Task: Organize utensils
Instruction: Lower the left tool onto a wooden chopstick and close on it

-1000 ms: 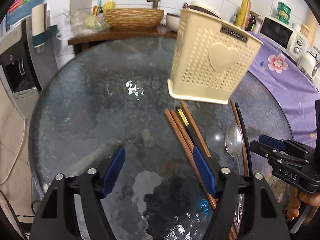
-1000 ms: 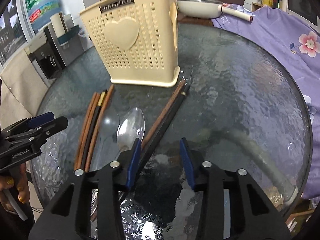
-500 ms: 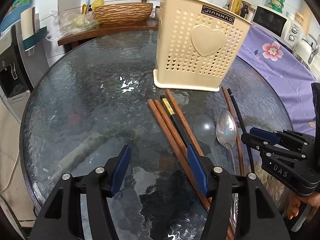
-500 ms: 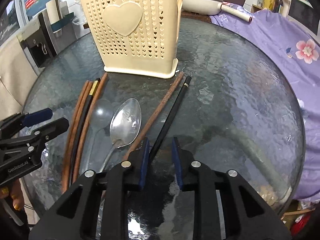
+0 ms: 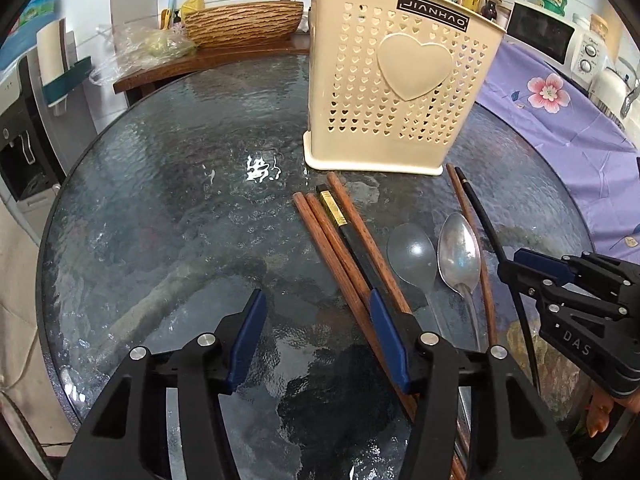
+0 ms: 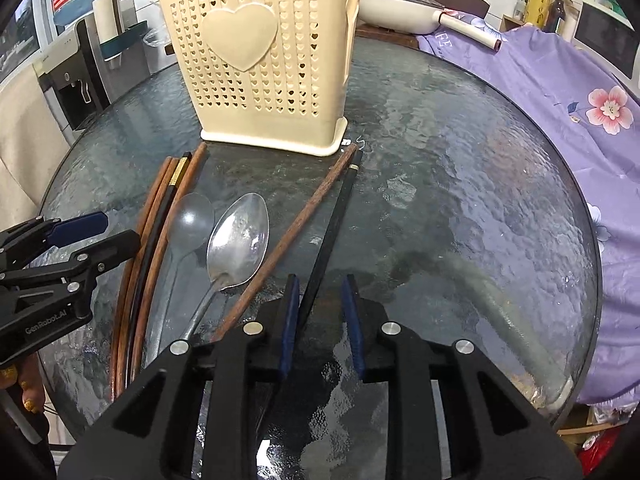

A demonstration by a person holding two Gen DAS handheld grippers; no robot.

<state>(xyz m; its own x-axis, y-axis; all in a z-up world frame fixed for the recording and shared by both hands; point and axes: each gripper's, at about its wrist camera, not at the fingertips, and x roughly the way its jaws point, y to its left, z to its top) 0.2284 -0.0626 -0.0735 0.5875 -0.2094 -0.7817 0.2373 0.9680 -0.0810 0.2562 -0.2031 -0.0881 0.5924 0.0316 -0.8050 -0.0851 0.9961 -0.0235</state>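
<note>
A cream perforated holder [image 5: 400, 92] [image 6: 260, 60] stands upright on the round glass table [image 5: 180, 200]. In front of it lie a bundle of brown and black chopsticks [image 5: 340, 232] [image 6: 160, 216], a clear spoon [image 5: 410, 252], a metal spoon [image 6: 238, 240], a single brown chopstick [image 6: 304, 216] and a black chopstick [image 6: 336, 216]. My right gripper [image 6: 320, 284] [image 5: 516, 264] is narrowly open astride the black chopstick, which lies against its left pad only. My left gripper [image 5: 316, 300] [image 6: 120, 230] is closing over bare glass, its right finger above the bundle.
A purple floral cloth [image 6: 560, 92] covers a surface to the right of the table, with a microwave [image 5: 548, 36] behind it. A woven bowl [image 5: 244, 22] sits on a wooden shelf at the back. A water dispenser [image 6: 72, 80] stands to the left.
Both grippers' jaws have narrowed. The right jaws came in around the black chopstick. The left gripper shifted forward and lower, so the holder looks nearer and upright.
</note>
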